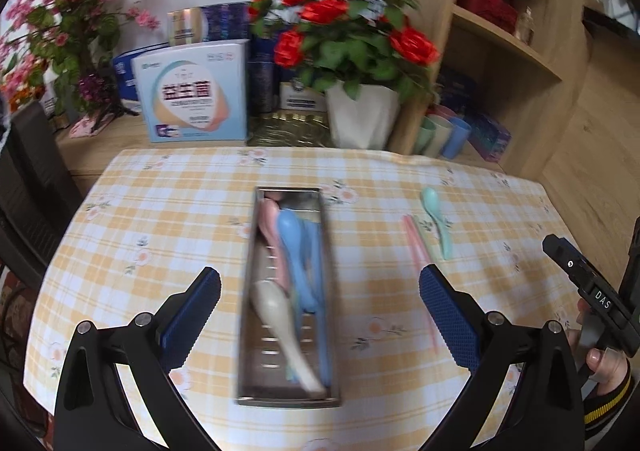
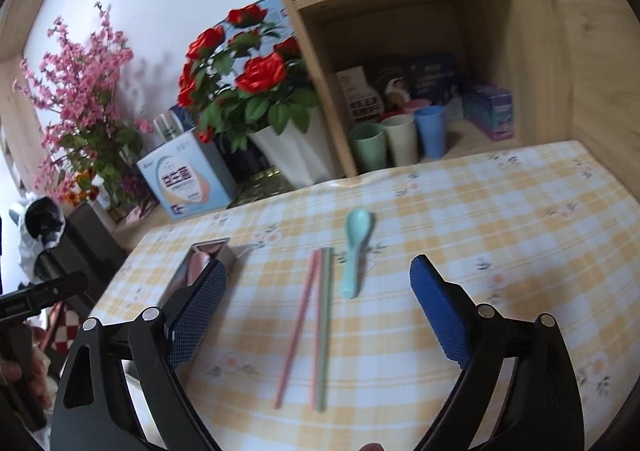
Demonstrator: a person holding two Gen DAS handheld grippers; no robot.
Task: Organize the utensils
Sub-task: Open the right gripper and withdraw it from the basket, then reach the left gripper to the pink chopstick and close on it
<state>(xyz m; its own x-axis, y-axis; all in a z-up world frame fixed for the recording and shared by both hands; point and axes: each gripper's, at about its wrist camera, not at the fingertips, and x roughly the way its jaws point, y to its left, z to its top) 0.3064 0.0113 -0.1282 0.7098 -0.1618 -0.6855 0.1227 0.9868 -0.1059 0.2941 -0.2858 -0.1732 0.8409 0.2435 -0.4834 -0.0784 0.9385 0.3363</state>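
Note:
A long steel tray (image 1: pixel 332 275) lies on the checked tablecloth and holds a pink spoon (image 1: pixel 269 225), a blue spoon (image 1: pixel 292 239), a cream spoon (image 1: pixel 280 315) and blue chopsticks. My left gripper (image 1: pixel 320 291) is open and empty above the tray's near half. To the right lie a mint spoon (image 1: pixel 438 219) (image 2: pixel 354 247) and pink and green chopsticks (image 2: pixel 314 323) on the cloth. My right gripper (image 2: pixel 318 287) is open and empty above the chopsticks. The tray's far end (image 2: pixel 230 251) shows left of it.
A white pot of red roses (image 1: pixel 360 115), boxes (image 1: pixel 192 91) and pink flowers stand behind the table. A wooden shelf unit (image 2: pixel 400 11) at the back right holds several cups (image 2: pixel 400 139) and boxes. A black chair is at the left.

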